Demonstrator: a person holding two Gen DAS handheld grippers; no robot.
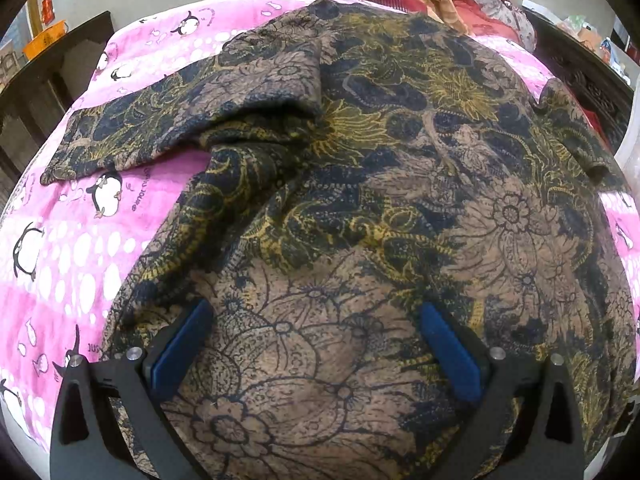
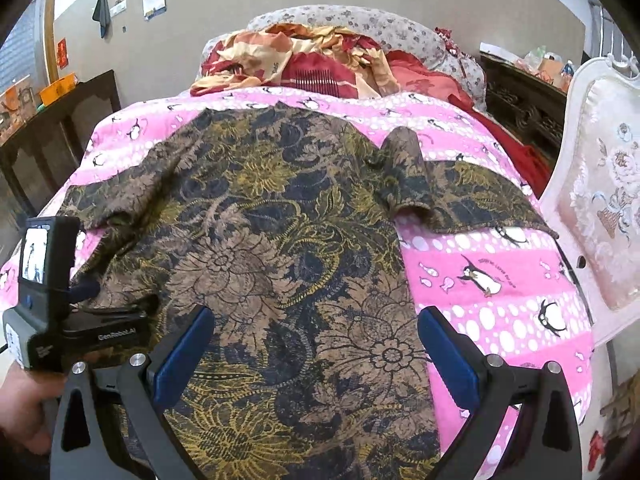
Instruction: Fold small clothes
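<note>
A brown, black and yellow floral shirt (image 1: 400, 184) lies spread flat on a pink penguin blanket (image 1: 68, 240); it also shows in the right wrist view (image 2: 260, 220). Its left sleeve (image 1: 132, 136) stretches out left, its right sleeve (image 2: 460, 192) lies out right with a raised fold. My left gripper (image 1: 316, 316) is open just above the shirt's lower part, holding nothing. My right gripper (image 2: 316, 320) is open over the shirt's lower right part near its side edge. The left gripper's body (image 2: 48, 280) shows at the left of the right wrist view.
The pink blanket (image 2: 500, 292) covers a bed. Piled red and cream bedding (image 2: 312, 60) and a grey floral pillow (image 2: 360, 24) lie at the far end. A white upholstered chair (image 2: 600, 208) stands close on the right. Dark wooden furniture (image 2: 60, 132) stands at left and back right.
</note>
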